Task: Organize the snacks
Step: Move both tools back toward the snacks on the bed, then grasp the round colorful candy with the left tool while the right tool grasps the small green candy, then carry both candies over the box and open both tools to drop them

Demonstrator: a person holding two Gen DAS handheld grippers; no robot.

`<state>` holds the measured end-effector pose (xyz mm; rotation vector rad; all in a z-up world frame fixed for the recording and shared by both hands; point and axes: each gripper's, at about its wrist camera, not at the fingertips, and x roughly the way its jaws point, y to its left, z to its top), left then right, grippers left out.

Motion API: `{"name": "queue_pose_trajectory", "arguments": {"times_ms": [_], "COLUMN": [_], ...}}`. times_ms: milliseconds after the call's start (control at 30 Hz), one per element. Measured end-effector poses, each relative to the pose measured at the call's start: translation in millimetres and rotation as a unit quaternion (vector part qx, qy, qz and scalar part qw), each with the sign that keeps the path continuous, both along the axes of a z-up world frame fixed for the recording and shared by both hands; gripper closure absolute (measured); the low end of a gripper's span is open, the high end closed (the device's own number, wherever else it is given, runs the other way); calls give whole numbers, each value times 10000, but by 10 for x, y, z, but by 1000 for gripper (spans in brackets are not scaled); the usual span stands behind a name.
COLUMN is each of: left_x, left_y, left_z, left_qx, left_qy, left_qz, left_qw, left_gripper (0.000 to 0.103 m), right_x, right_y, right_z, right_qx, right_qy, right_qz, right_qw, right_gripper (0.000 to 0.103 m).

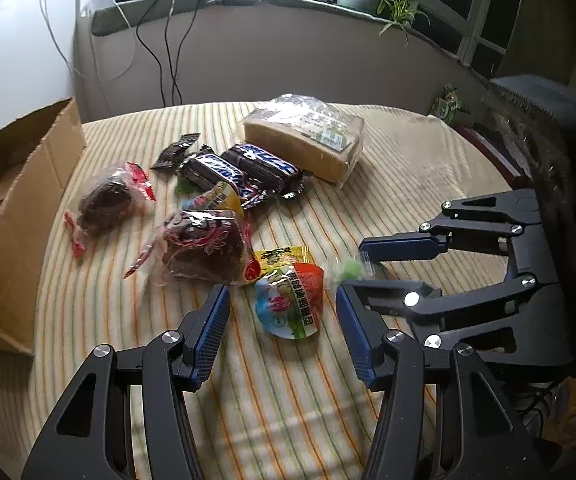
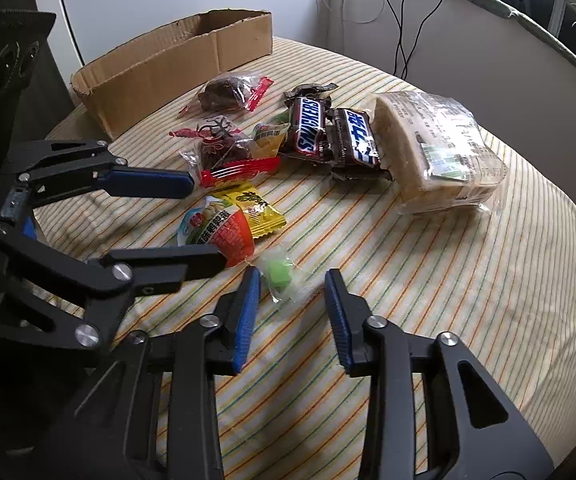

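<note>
Both tongs hover over scattered snacks on the striped table [image 1: 288, 420].

The left tongs [image 1: 284, 312] stand parted around a red-and-white egg packet [image 1: 289, 306] — pads not touching it. The right tongs [image 2: 292, 286] straddle a small green candy [image 2: 282, 274] in clear wrap, jaws apart, gripping nothing. Two Snickers bars [image 2: 329, 134], a wrapped cake [image 2: 439, 148] and a cardboard box [image 2: 176, 64] lie beyond.
</note>
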<state>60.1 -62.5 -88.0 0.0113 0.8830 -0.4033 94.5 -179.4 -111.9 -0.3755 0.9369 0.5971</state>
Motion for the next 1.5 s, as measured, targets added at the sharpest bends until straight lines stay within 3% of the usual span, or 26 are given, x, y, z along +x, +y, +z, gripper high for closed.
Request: {"name": "queue_pose_trajectory", "arguments": {"times_ms": [200, 400, 900, 1233, 1500], "left_x": [59, 55, -40, -127, -138], "left_y": [-45, -52, 129, 390, 827], "left_z": [-55, -62, 14, 266, 443], "left_qx": [22, 134, -142, -280, -275], "left_qy": [22, -52, -73, -405, -669], "left_qz": [-48, -54, 117, 340, 728], "left_qw": [10000, 9999, 9998, 9982, 9947], "left_gripper": [51, 69, 72, 72, 72], "right_x": [17, 23, -33, -68, -35], "right_y": [-68, -104, -97, 85, 453], "right_z": [11, 16, 135, 328, 542], "right_qx": [16, 24, 81, 197, 355], "right_qy": [38, 52, -26, -135, -260], "right_qz": [-20, -139, -304, -220, -18], "right_qw": [10000, 9999, 9995, 9995, 9990], "right_gripper": [78, 79, 79, 79, 79]}}
